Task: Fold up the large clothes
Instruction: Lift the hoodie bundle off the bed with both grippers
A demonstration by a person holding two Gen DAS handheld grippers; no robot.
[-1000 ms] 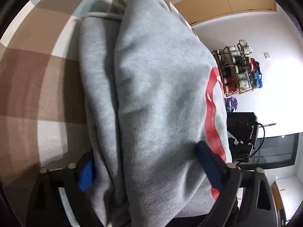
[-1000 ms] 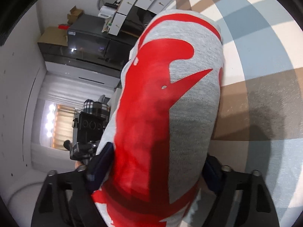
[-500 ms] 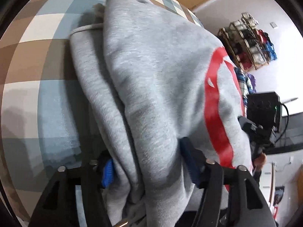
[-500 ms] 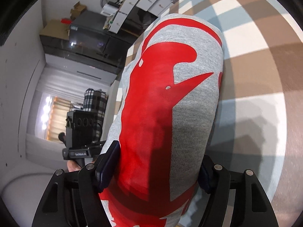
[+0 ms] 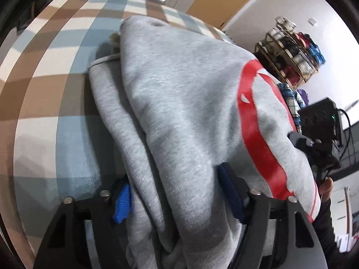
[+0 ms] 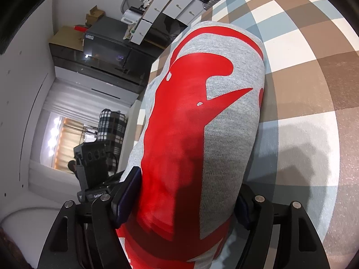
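A grey hoodie point(image 5: 179, 103) with a large red print is folded into a thick bundle, with a white drawcord at its far edge. My left gripper point(image 5: 177, 192) is shut on one end of it, the cloth bunched between the blue-padded fingers. In the right wrist view the same hoodie point(image 6: 228, 139) shows its red print, and my right gripper point(image 6: 181, 197) is shut on its other end. The bundle hangs a little above the checked cloth point(image 5: 49, 103), which also shows in the right wrist view point(image 6: 314, 112).
The other hand-held gripper point(image 5: 314, 143) shows at the right of the left wrist view. A shelf rack point(image 5: 291, 56) stands by the wall. Dark cabinets point(image 6: 101, 51) and white boxes point(image 6: 166, 6) lie beyond the surface's far edge.
Both grippers have carried the folded hoodie along over the checked cloth and tilted; the background has shifted. Their hold on the hoodie is unchanged.
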